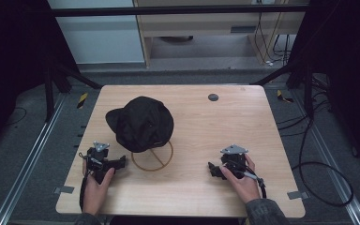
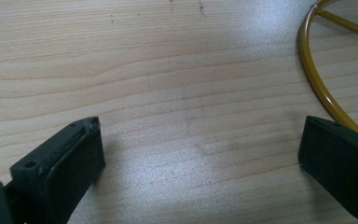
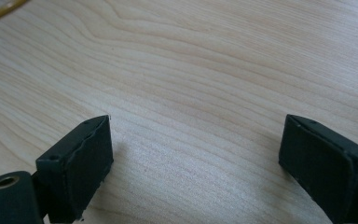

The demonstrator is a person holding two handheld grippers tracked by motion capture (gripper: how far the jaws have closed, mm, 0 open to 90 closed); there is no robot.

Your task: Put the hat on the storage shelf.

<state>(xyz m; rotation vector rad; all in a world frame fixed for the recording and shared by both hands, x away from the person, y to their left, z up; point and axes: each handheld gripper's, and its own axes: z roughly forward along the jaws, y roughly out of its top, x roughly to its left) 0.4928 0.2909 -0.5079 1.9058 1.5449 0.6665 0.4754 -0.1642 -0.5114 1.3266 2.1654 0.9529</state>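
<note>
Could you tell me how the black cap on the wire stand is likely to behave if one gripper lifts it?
The black cap looks like soft fabric, so its crown would probably sag and fold, with only the brim holding shape. It seems light. The gold wire stand beneath is thin, so it may tip or slide if the cap drags on it.

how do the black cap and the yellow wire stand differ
The black cap is soft dark fabric, domed and opaque; the yellow wire stand is thin metal, an open ring with spokes that shows the table through it. The cap sits raised on top, while the stand's ring lies flat on the table. The cap looks wider than the ring. Both stand near the left tongs, which are open.
</note>
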